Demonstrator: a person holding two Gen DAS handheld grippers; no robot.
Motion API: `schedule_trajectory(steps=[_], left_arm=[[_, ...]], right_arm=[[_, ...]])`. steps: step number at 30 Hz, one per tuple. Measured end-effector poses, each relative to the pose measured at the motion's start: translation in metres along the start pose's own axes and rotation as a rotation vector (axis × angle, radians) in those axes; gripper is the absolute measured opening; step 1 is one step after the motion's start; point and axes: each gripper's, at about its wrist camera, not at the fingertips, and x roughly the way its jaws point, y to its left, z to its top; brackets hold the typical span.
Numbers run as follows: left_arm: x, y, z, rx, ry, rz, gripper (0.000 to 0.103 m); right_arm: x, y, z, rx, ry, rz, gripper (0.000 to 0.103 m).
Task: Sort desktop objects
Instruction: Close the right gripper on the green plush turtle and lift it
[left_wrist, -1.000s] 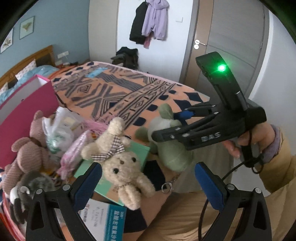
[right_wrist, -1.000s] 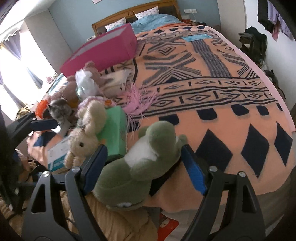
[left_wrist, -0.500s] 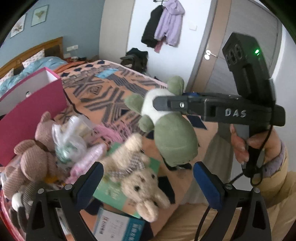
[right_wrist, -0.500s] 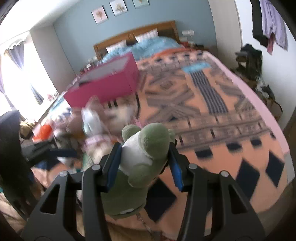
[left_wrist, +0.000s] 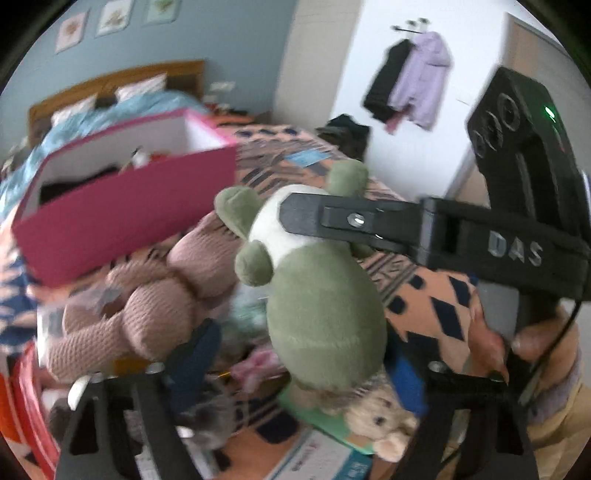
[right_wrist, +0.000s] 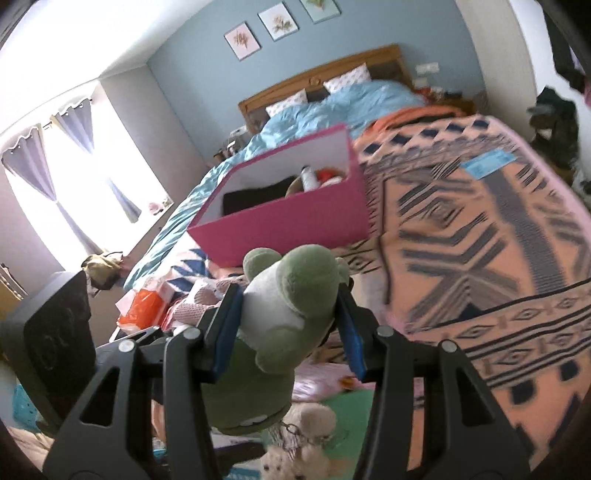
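The soft, light green-and-white plush frog (right_wrist: 284, 306) is being pinched at its squashy upper body by the right tool (right_wrist: 286, 332), centre frame, while the left tool (left_wrist: 303, 363) is being held wide.

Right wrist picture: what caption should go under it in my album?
Right hand-held gripper carries a green plush toy toward the pink box on the bed.

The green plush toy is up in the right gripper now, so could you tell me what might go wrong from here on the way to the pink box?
1. The right gripper pinches only the upper part of the green plush toy; its heavier body hangs below, so it may slip out.
2. The pink box already holds items, so the toy could catch on its near wall.
3. The dangling body could brush the knitted brown bear and shift the pile.
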Motion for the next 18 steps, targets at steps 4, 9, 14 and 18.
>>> schedule_trajectory(steps=[4,9,14,18], left_arm=[[0.007,0.023,-0.004,-0.079,0.039,-0.049,0.060],[0.004,0.032,-0.004,-0.102,0.028,-0.082,0.055],[-0.007,0.058,-0.006,-0.182,0.004,-0.110,0.051],[-0.009,0.075,-0.005,-0.221,0.007,-0.141,0.051]], right_arm=[[0.023,-0.001,-0.003,0.030,0.035,0.013,0.053],[0.032,-0.006,-0.003,0.046,0.058,0.037,0.055],[0.032,0.000,-0.002,-0.006,0.081,0.053,0.058],[0.031,0.010,-0.002,-0.094,0.092,0.037,0.058]])
